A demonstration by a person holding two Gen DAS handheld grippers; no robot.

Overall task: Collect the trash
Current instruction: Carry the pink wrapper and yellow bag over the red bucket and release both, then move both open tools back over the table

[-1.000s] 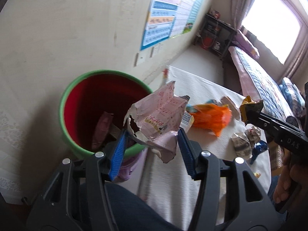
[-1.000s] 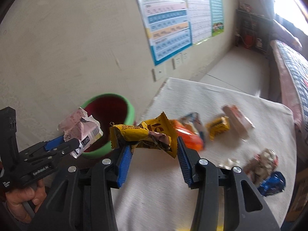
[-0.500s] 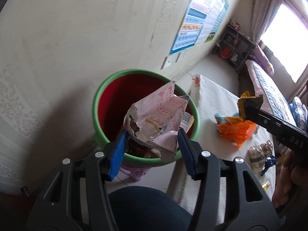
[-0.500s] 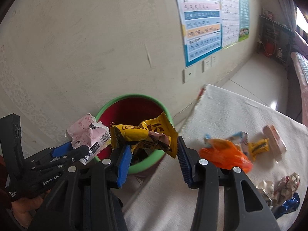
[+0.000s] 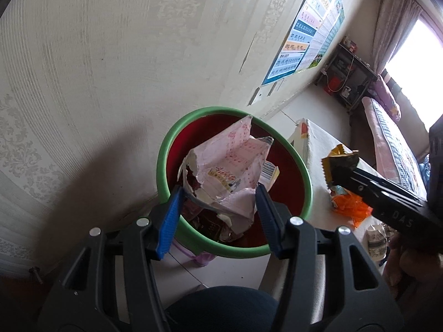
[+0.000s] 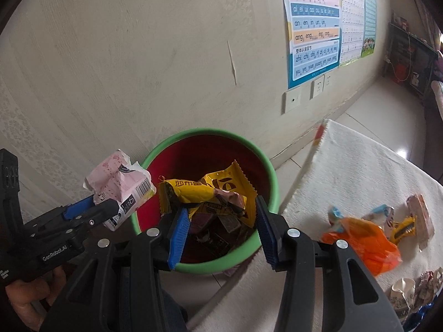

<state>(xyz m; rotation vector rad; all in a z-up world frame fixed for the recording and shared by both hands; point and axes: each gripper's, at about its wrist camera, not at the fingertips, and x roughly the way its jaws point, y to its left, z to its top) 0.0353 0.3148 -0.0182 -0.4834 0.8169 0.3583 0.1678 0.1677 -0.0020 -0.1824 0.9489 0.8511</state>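
Observation:
A green-rimmed bin (image 5: 166, 149) with a red inside stands by the wall, with several wrappers in it. My left gripper (image 5: 218, 193) is shut on a crumpled pink wrapper (image 5: 229, 166) that hangs over the bin's opening. The right wrist view shows the same bin (image 6: 207, 132), and my right gripper (image 6: 221, 207) is shut on a yellow snack wrapper (image 6: 210, 191) above it. There the left gripper (image 6: 102, 207) with the pink wrapper (image 6: 119, 182) is over the bin's left rim. The yellow wrapper (image 5: 339, 160) also shows at the right of the left wrist view.
To the right of the bin, a table with a white cloth (image 6: 360, 171) carries an orange wrapper (image 6: 365, 238) and several other wrappers (image 6: 415, 215). Posters (image 6: 315, 27) and wall sockets (image 6: 293, 99) are behind. A dark knee (image 5: 221, 307) is below.
Both grippers have carried their wrappers leftward from over the table to above the bin. The bin now sits in the middle of both views.

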